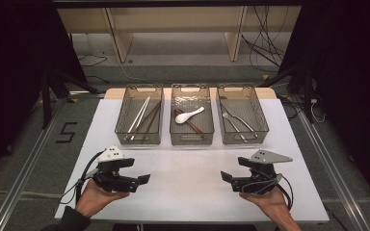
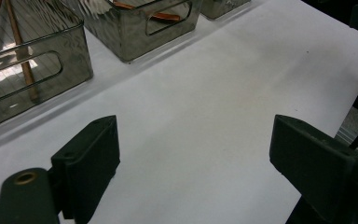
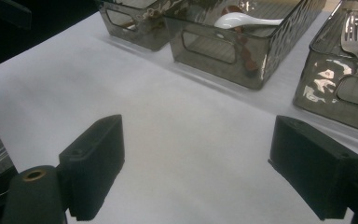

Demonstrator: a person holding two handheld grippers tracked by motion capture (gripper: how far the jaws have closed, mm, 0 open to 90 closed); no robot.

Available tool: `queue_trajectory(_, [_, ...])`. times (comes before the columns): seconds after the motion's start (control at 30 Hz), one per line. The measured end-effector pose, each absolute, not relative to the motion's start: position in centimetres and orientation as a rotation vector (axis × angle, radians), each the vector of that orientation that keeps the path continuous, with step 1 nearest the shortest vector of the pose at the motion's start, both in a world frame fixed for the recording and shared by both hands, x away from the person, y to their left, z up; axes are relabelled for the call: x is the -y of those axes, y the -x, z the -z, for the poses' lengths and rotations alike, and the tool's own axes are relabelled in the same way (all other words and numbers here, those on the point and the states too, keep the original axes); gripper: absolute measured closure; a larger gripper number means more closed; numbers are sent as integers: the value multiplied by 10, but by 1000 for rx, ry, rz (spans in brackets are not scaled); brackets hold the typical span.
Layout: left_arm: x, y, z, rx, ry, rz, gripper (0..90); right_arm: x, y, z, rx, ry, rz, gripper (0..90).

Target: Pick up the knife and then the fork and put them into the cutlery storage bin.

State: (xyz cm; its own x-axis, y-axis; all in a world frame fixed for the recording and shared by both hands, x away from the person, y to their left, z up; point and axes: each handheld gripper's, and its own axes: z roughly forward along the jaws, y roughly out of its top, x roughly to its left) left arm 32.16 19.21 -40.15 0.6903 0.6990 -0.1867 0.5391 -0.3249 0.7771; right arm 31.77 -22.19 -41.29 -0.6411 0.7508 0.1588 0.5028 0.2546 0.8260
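Both grippers sit low over the near half of the white table, pointed inward at each other, and nothing is in hand. The left gripper has its jaws spread wide with only bare tabletop between them, and the right gripper is just as wide and just as empty.

Across the far side stand three clear bins in a row. The left bin holds chopsticks, pale and dark pairs lying lengthwise. The middle bin has a white spoon resting over a reddish-brown utensil (another spoon, by the look of it). The right bin carries metal cutlery, a fork among it.

By my reading the cutlery is already grouped by kind, with no piece loose on the table. So either the sorting is finished or it has not begun; the grippers are well apart from every bin.
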Motion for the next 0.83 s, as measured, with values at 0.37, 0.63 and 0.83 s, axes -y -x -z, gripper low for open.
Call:
queue_trajectory(0.37, [-192,-319,402,-939,-2000,-226,153,222,-316,415,-2262,-1170,-1336,185])
queue_trajectory(0.63, [-192,-319,403,-944,-1988,-226,153,224,-316,412,-2244,-1169,-1352,185])
queue_trajectory(0.83, [-194,-320,403,-950,-1983,-228,153,224,-316,412,-2240,-1167,-1350,185])
